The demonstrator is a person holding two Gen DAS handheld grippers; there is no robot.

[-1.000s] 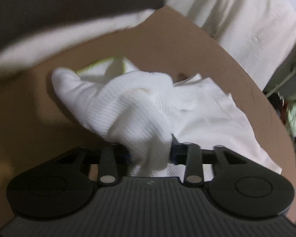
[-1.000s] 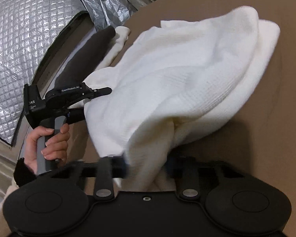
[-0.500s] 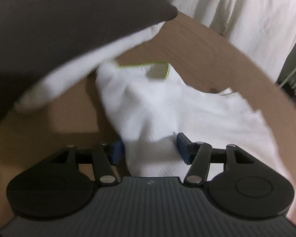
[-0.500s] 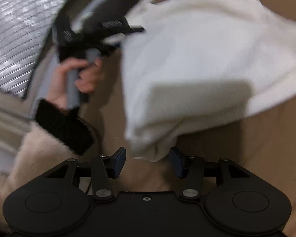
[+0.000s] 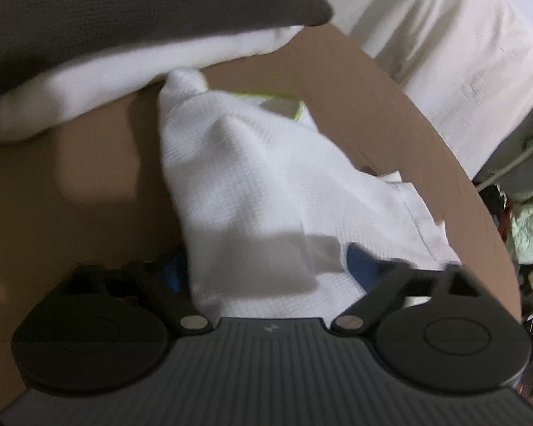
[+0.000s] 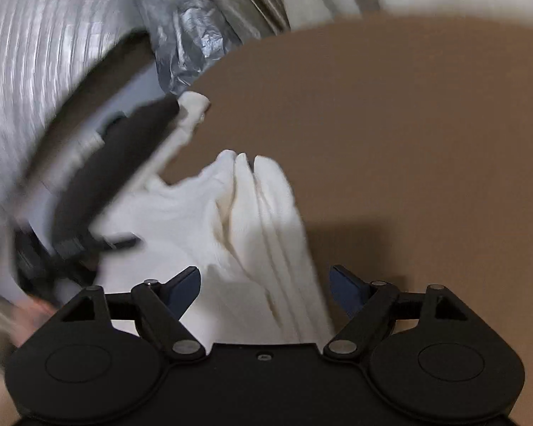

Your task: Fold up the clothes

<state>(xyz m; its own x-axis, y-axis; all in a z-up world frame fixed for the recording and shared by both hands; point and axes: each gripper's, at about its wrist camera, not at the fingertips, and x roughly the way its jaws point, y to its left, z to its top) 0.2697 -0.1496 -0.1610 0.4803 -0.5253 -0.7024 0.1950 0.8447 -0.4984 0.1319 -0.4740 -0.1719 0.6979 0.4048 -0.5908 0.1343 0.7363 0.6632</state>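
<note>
1. Left wrist view: no readable text. A small pale emblem sits on the ribbed grey housing of the left gripper (image 5: 270, 266), near centre edge (a mark, not letters; too small to identify).
2. Left wrist view: the white garment (image 5: 252, 184) shows a yellow-green edged patch at its far side, possibly a tag; nothing legible on it (blurred).
3. Right wrist view: no readable text on the black housing of the right gripper (image 6: 264, 284).
4. Right wrist view: the other gripper, at left, is motion-blurred; any lettering on its body cannot be read.
5. No numbers, brands or signs legible on either view.
</note>
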